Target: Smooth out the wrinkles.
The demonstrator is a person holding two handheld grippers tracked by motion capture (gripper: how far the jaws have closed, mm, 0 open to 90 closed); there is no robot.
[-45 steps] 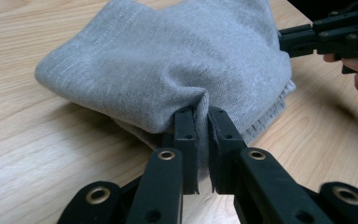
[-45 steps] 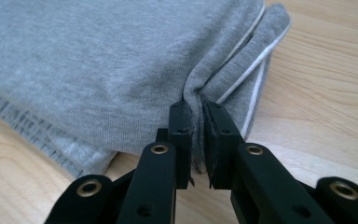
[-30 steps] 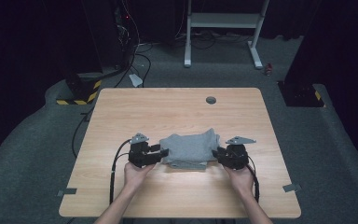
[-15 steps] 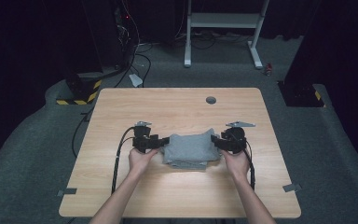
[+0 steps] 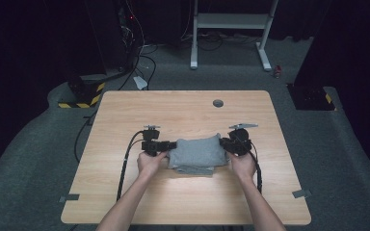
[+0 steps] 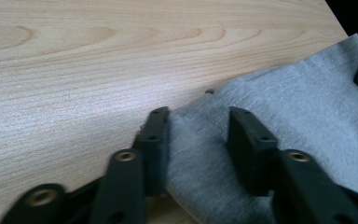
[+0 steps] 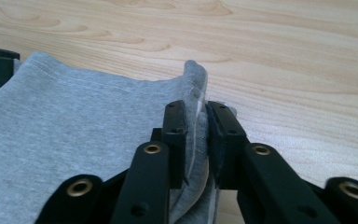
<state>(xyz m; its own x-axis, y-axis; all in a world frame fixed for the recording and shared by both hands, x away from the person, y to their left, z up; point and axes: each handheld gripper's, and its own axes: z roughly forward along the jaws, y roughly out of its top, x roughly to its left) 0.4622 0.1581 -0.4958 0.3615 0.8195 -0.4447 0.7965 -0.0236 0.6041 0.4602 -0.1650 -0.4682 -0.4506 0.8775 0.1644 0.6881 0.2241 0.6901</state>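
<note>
A folded grey cloth (image 5: 196,151) lies at the middle of the wooden table (image 5: 183,110). At its left edge sits my left gripper (image 5: 172,144); in the left gripper view its jaws (image 6: 198,121) have just been closing and still stand apart, with the cloth (image 6: 307,107) loose between them. My right gripper (image 5: 223,143) is at the right edge. In the right gripper view its jaws (image 7: 196,109) have just been closing and pinch a raised fold of the cloth (image 7: 74,130). The opposite gripper peeks in at each view's edge.
A round cable hole (image 5: 218,103) sits near the table's far edge. Bits of tape (image 5: 69,198) mark the near corners. Black cables trail from both grippers over the table. On the floor beyond stand a white frame (image 5: 231,29) and a yellow-black striped block (image 5: 79,98).
Both hands have slid along the cloth's sides, away from the person. The right jaws have shut on the cloth's edge, and the left jaws have narrowed around theirs.
</note>
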